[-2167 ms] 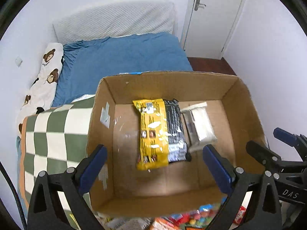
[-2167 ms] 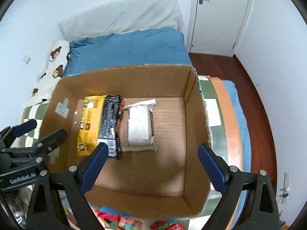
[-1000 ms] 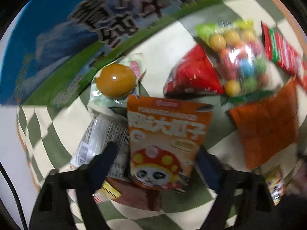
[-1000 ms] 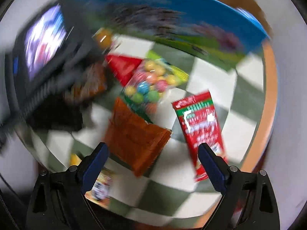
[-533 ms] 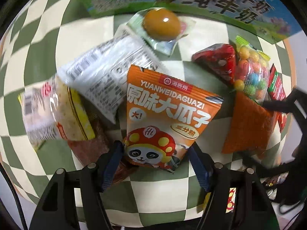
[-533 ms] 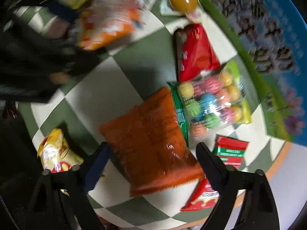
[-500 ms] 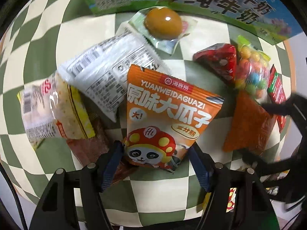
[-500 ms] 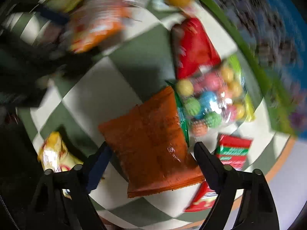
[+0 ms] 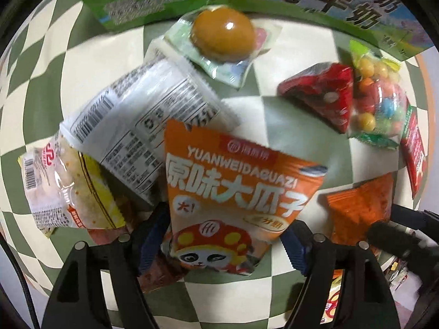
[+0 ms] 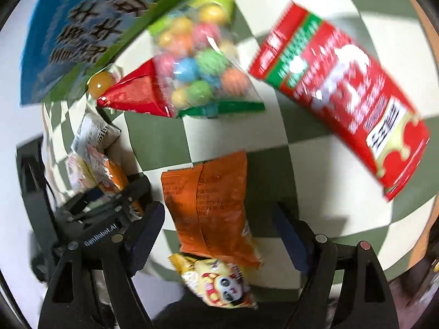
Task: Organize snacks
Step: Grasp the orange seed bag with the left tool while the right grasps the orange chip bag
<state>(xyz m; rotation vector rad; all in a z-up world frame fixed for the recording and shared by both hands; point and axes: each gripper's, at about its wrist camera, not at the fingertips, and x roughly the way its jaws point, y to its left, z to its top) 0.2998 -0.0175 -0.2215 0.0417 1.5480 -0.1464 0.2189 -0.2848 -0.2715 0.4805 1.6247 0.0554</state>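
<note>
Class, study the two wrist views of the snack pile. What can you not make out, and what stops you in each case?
- Brown packet, left wrist view: mostly covered by the orange panda bag and a left gripper finger.
- Red packet, right wrist view: print smeared by motion blur.
- Yellow panda bag, right wrist view: upper part under the orange packet.

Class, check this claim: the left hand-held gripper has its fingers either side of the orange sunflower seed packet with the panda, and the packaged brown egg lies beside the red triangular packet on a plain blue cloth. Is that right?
One detail is wrong: the cloth is green-and-cream checked, not plain blue, as the left wrist view shows. The left hand-held gripper does straddle the orange sunflower seed packet, and the packaged brown egg lies beside the red triangular packet.
</note>
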